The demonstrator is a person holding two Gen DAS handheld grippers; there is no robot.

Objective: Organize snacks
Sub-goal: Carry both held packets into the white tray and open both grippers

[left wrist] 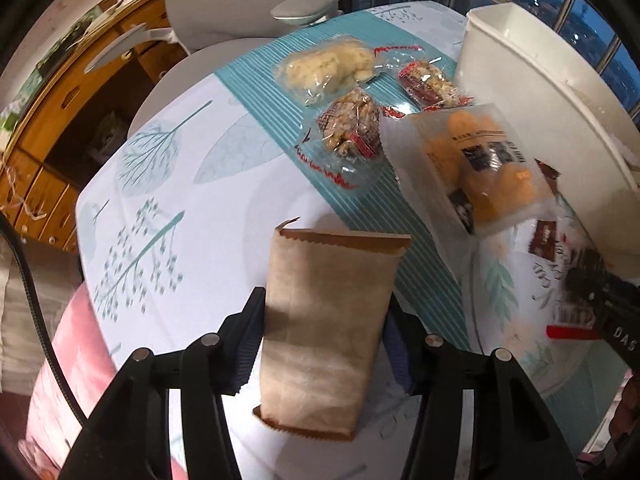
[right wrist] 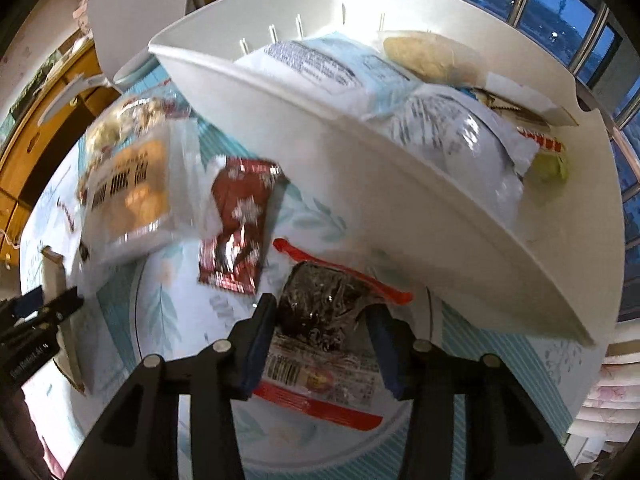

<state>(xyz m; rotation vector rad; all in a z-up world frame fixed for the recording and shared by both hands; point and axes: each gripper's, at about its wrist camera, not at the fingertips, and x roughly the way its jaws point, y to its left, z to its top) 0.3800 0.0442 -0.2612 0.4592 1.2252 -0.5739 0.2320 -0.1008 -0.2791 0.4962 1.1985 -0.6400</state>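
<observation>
My left gripper (left wrist: 322, 332) is shut on a brown paper snack packet (left wrist: 328, 320) and holds it above the table. My right gripper (right wrist: 320, 320) is shut on a clear packet with a dark snack and red edges (right wrist: 320, 308), just in front of the white bin (right wrist: 420, 216). The bin holds several packets, among them a pale blue one (right wrist: 340, 68). On the table lie a packet of orange cakes (left wrist: 476, 168), two nut bars (left wrist: 352, 128) (left wrist: 432, 80), a pale crumbly snack (left wrist: 328, 64) and a red packet (right wrist: 236, 224).
The round table has a leaf-print cloth (left wrist: 180, 208) with a teal stripe. A grey office chair (left wrist: 240, 12) stands behind it, a wooden cabinet (left wrist: 60, 128) to the left. The bin also shows at the right in the left wrist view (left wrist: 540, 80).
</observation>
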